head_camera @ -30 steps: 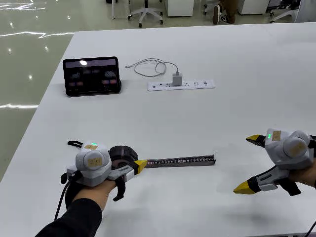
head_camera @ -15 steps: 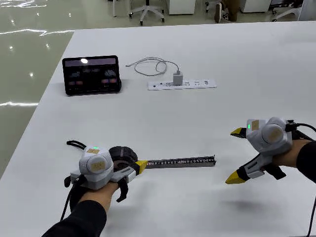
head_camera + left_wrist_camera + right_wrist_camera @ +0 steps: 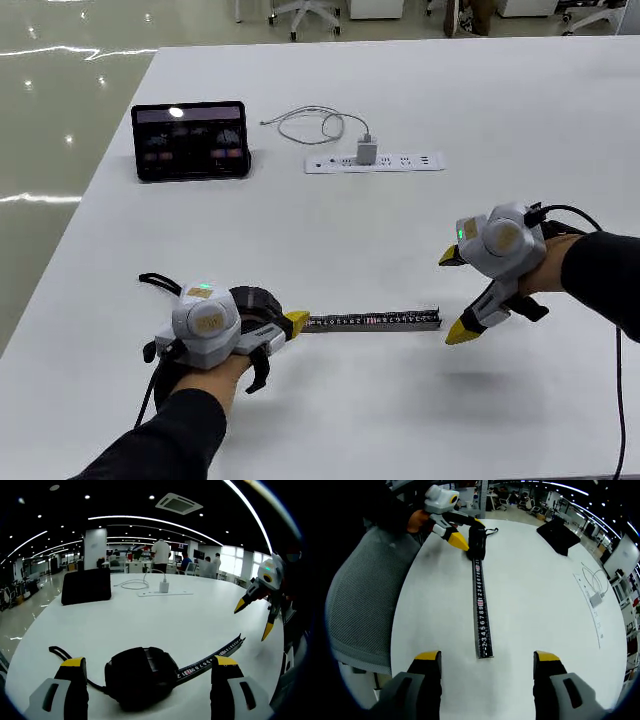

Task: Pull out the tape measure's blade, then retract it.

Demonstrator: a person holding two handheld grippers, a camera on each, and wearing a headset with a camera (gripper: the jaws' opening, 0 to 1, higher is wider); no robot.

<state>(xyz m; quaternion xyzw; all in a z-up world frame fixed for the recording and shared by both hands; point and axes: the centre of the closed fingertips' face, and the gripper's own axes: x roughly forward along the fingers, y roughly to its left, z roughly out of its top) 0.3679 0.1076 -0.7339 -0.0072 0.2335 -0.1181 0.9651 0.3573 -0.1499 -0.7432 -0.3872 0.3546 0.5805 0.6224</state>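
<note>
Shows tape measure case (image 3: pixel 255 305) between wide, unclamped jaws of L gripper (image 3: pixel 149 661), blade (image 3: pixel 375 321) lying out from case, far tip just ahead of parted, empty jaws of R gripper (image 3: pixel 454 295); prob. best: pinch tip square, pull straight away from case.

Black tape measure (image 3: pixel 141 677), white table (image 3: pixel 400 240)

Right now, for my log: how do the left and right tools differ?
The left tool has the tape measure's case between its jaws; the right tool faces the blade's free end. The left tool sits low beside the case; the right tool hangs above the table. Both are open, gripping nothing.
</note>
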